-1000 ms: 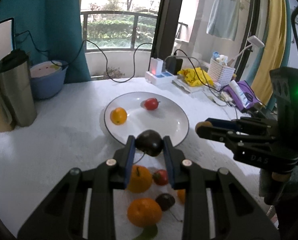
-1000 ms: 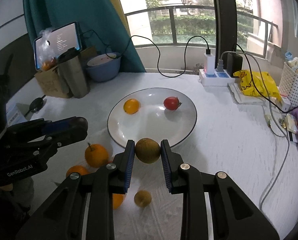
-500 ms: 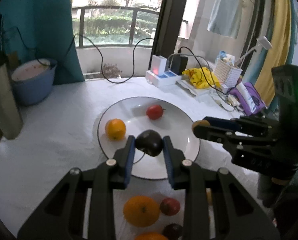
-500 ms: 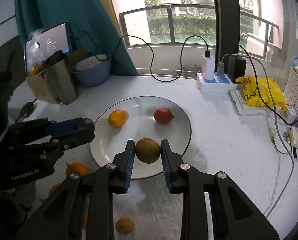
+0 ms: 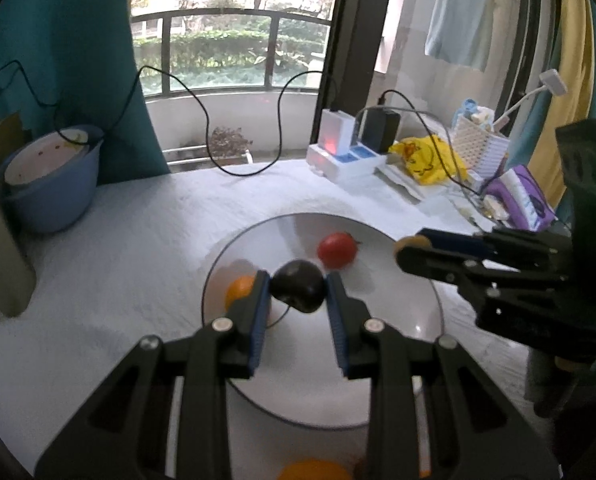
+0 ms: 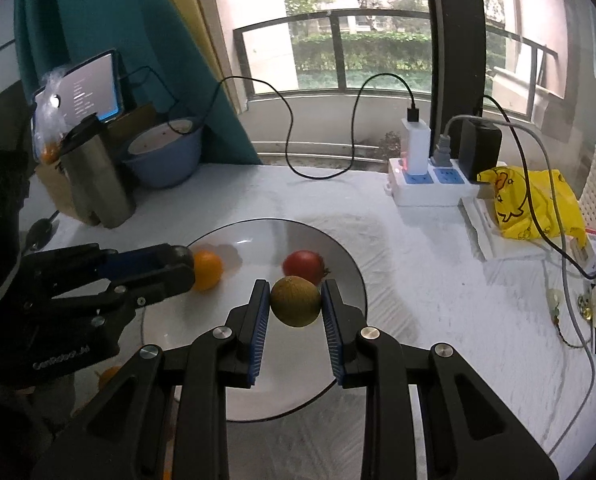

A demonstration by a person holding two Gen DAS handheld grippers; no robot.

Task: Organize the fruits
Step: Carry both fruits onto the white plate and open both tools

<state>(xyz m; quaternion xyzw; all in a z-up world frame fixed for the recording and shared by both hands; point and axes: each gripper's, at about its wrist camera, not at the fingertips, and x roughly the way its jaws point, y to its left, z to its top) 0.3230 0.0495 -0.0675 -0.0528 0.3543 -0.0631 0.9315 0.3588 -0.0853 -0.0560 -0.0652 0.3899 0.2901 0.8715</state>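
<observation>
A white plate (image 5: 397,360) (image 6: 353,276) lies on the white cloth. On it sit an orange (image 5: 238,294) (image 6: 206,270) at the left and a red tomato (image 5: 336,250) (image 6: 303,265) at the back. My left gripper (image 5: 298,294) is shut on a dark purple fruit (image 5: 298,291) and holds it above the plate. My right gripper (image 6: 296,301) is shut on a yellow-green round fruit (image 6: 296,301), also above the plate. Each gripper shows in the other's view, the right (image 5: 409,249) and the left (image 6: 178,264).
More oranges lie near the plate's front edge (image 5: 313,470) (image 6: 108,376). A steel mug (image 6: 96,184) and a blue bowl (image 5: 52,184) (image 6: 162,158) stand at the back left. A power strip (image 6: 429,184), cables, a yellow bag (image 6: 525,204) and a white basket (image 5: 479,144) are at the back right.
Both grippers have moved forward with their fruits, from the plate's front edge to above the plate. The loose fruits on the cloth have slid out of view below.
</observation>
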